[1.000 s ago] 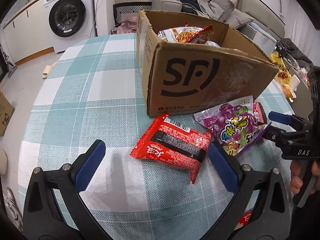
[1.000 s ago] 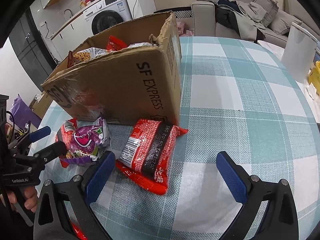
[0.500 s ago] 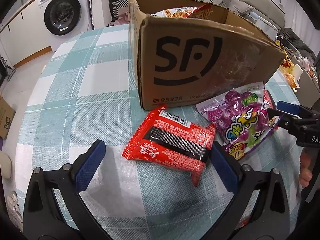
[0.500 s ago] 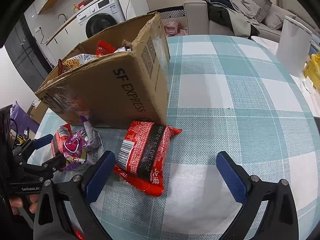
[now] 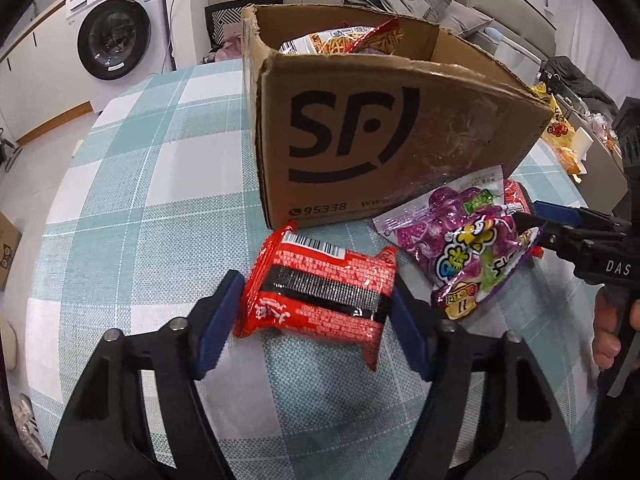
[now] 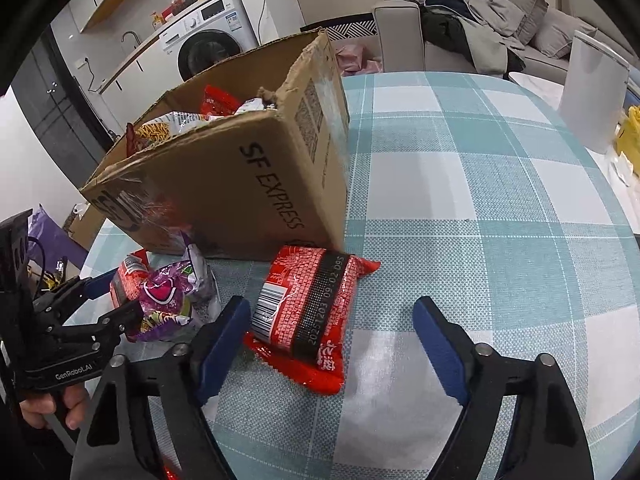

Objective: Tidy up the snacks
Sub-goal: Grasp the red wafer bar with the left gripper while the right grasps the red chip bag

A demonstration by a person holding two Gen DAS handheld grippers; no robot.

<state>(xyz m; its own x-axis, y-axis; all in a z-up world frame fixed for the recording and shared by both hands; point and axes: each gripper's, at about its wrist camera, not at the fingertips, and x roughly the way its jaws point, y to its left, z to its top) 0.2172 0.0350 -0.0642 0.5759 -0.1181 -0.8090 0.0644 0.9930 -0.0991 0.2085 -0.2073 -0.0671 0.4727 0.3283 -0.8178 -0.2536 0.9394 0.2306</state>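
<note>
Table: round, under a teal-and-white checked cloth [image 5: 140, 200]; holds everything below.
Cardboard box: open-topped SF Express carton [image 5: 360, 140], upright on the cloth, near face glossy with tape.
Box contents: snack bags showing above the rim, one printed with fries [image 5: 340, 40].
Left gripper [image 5: 316, 286]: angled down at the cloth, jaws just closed in; blue pads pressed against both ends of a red snack packet [image 5: 320, 292], clamping it.
Right gripper [image 6: 332, 304]: jaws just narrowed but not gripping; left finger [image 6: 224, 332] at the edge of a red date-stamped packet [image 6: 308, 312], right finger [image 6: 436, 336] well clear of it.
Red packets: each flat on the cloth just in front of a box corner, barcode up; cannot tell whether both views show the same one.
Purple candy packet [image 5: 468, 248]: on the cloth at the foot of the taped box face, beside the clamped red packet, lying partly over another red wrapper [image 5: 516, 192].
</note>
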